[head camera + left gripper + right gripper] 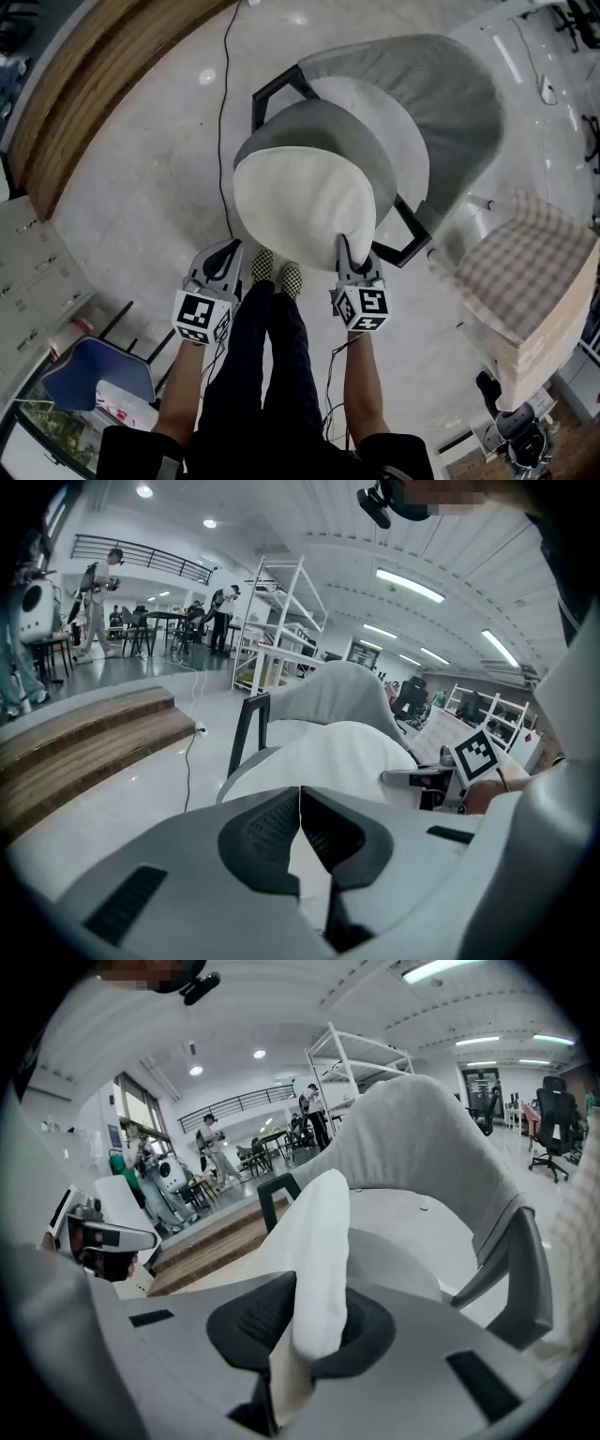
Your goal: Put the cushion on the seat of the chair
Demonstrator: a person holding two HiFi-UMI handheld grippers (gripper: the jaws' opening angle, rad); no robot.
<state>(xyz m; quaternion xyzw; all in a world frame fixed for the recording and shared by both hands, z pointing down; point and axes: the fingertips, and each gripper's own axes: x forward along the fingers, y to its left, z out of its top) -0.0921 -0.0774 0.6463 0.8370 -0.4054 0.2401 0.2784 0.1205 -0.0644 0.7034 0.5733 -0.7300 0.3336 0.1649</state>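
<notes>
While facing the grey chair (455,103), pinching the near edge of the white cushion (295,202) in both the left gripper (228,251) and the right gripper (345,246), clamping tight on fabric, holding it over the front of the seat (398,141).

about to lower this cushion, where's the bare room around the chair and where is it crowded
The chair seat is bare between the cushion and the grey backrest. Floor is open left of the chair up to the wooden step, crossed by a cable. Tight on the right: the checked-top piece sits close to the chair's black frame.
</notes>
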